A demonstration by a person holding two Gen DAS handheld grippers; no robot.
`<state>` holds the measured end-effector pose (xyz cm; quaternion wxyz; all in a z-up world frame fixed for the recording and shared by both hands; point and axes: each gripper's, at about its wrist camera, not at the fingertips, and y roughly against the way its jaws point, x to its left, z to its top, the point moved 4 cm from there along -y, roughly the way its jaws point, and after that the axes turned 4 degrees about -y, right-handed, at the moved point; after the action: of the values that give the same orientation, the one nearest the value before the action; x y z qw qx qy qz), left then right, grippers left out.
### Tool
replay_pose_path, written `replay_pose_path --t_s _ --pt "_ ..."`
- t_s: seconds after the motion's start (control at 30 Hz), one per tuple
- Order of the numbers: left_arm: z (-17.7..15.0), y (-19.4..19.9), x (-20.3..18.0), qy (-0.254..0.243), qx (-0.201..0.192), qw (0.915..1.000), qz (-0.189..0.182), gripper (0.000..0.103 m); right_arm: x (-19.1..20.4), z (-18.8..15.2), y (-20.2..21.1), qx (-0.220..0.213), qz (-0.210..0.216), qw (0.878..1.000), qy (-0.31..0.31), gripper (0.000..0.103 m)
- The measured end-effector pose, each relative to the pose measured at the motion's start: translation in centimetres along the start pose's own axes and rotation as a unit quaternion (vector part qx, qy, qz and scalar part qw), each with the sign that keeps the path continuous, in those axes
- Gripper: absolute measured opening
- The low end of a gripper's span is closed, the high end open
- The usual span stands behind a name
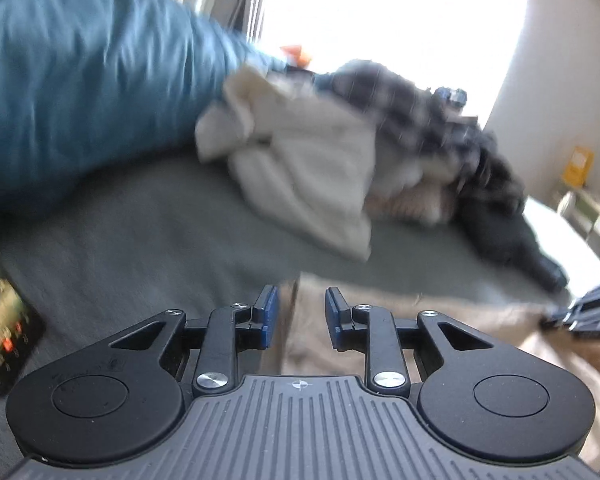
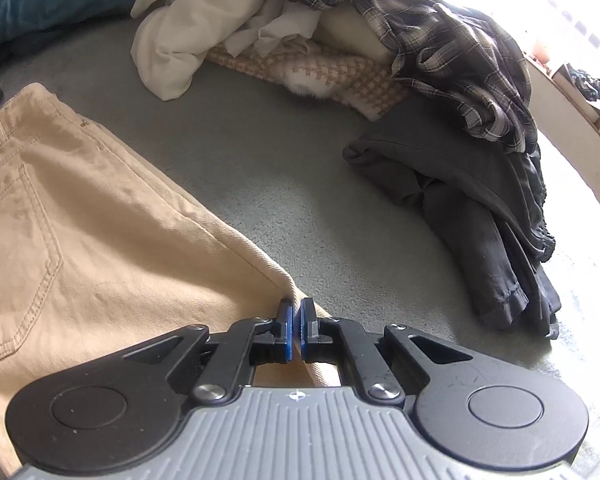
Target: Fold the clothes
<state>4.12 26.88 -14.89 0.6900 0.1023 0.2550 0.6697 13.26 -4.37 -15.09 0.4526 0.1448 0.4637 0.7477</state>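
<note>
The right gripper (image 2: 296, 326) is clenched, its blue pads nearly meeting on the folded edge of the tan cotton trousers (image 2: 80, 216), which lie spread on the grey-green carpet (image 2: 260, 168) with a back pocket showing. The left gripper (image 1: 302, 316) stands parted above the same tan cloth, nothing between its pads; that view is blurred, so contact is hard to judge. Farther off lies a dark grey garment (image 2: 472, 216), then a heap: cream cloth (image 2: 188, 28), a beige houndstooth knit (image 2: 340, 76), a crumpled plaid shirt (image 2: 440, 40). A teal quilt (image 1: 80, 80) is cut off at the frame's edge.
</note>
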Motion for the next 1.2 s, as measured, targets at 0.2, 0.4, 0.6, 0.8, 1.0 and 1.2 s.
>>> replay_pose_path --t_s 0.2,0.4,0.6,0.8,1.0,1.2 --pt "-1.1 -3.1 -5.3 -0.036 0.060 0.9951 -0.070 0.028 0.1 -0.2 0.1 -0.013 -0.001 1.000 -0.007 0.003" --pt "-3.6 -7.3 -5.4 -0.008 0.101 0.9944 -0.032 0.025 -0.1 -0.5 0.1 -0.024 0.002 1.000 -0.016 0.003" --pt "-4.4 -7.6 -4.4 0.022 0.101 0.9941 -0.034 0.018 -2.3 -0.7 -1.4 -0.011 0.015 0.996 -0.085 0.013" --pt "-4.3 -7.8 -4.3 0.016 0.103 0.9942 -0.027 0.018 -11.2 -2.4 -2.1 -0.009 -0.018 0.954 -0.298 0.013" --pt "-4.1 -7.8 -4.8 -0.003 0.107 0.9941 -0.017 0.018 -20.9 -6.5 5.2 -0.124 0.004 0.851 -0.510 0.016" --pt "-3.8 -7.8 -5.3 -0.010 0.112 0.9936 -0.001 0.018 -24.8 -12.7 14.5 -0.187 -0.007 0.824 -0.535 0.021"
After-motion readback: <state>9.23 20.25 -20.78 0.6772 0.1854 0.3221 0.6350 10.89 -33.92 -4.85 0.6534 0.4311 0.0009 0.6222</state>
